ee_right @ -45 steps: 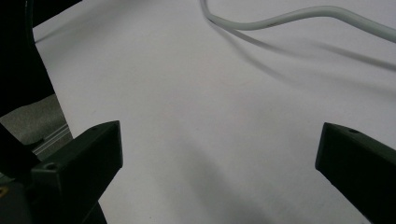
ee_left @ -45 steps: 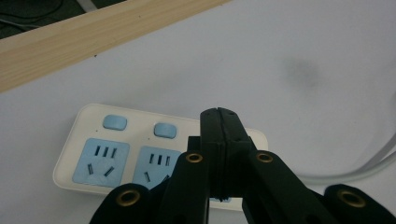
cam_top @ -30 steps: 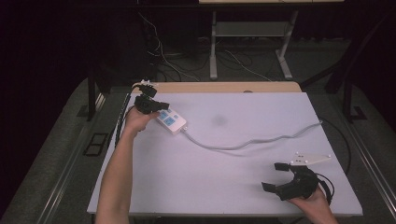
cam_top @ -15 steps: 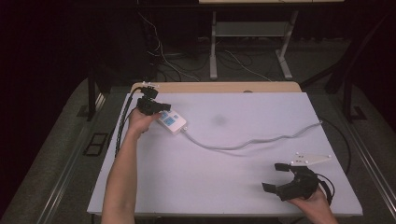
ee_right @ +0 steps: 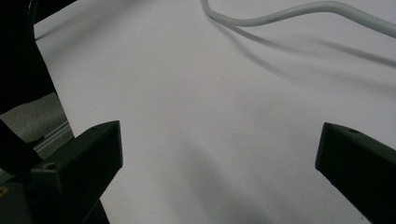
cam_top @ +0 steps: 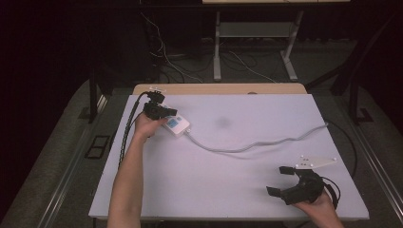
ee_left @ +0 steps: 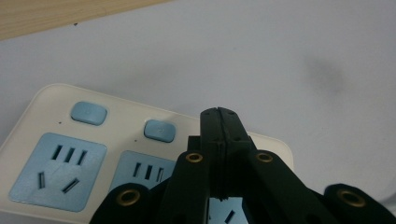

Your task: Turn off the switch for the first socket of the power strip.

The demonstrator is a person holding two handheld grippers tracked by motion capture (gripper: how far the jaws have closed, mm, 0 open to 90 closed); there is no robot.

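The tabletop (cam_top: 228,180) in front of you is a broad pale sheet, bare across most of its middle and near side. Across it runs the grey cord (cam_top: 256,144), snaking from the far right edge back toward the far left corner, where it meets the power strip (cam_top: 177,126). That strip is the likely object of your work, and it lies with its long axis slanting from far-left to near-right, cord end pointing toward the centre of the tabletop.

Your left hand-held gripper (cam_top: 159,110) is right on it: from above, it sits at the strip's far-left end, and in the left gripper view the jaws are pressed together with nothing between them, their joined tip poised over the strip's face just beside the small blue switch (ee_left: 159,130) of the nearer socket. A second switch (ee_left: 88,113) sits further along, above the other blue socket (ee_left: 58,165). Whether the tip touches the casing you cannot tell.

Your right hand-held gripper (cam_top: 291,183) rests well apart at the near right, jaws spread wide and empty, with only a loop of cord (ee_right: 299,11) lying ahead of it.

So the left hand is plainly the nearer one. Any press or push on the strip should probably come from there, downward along the closed tip.
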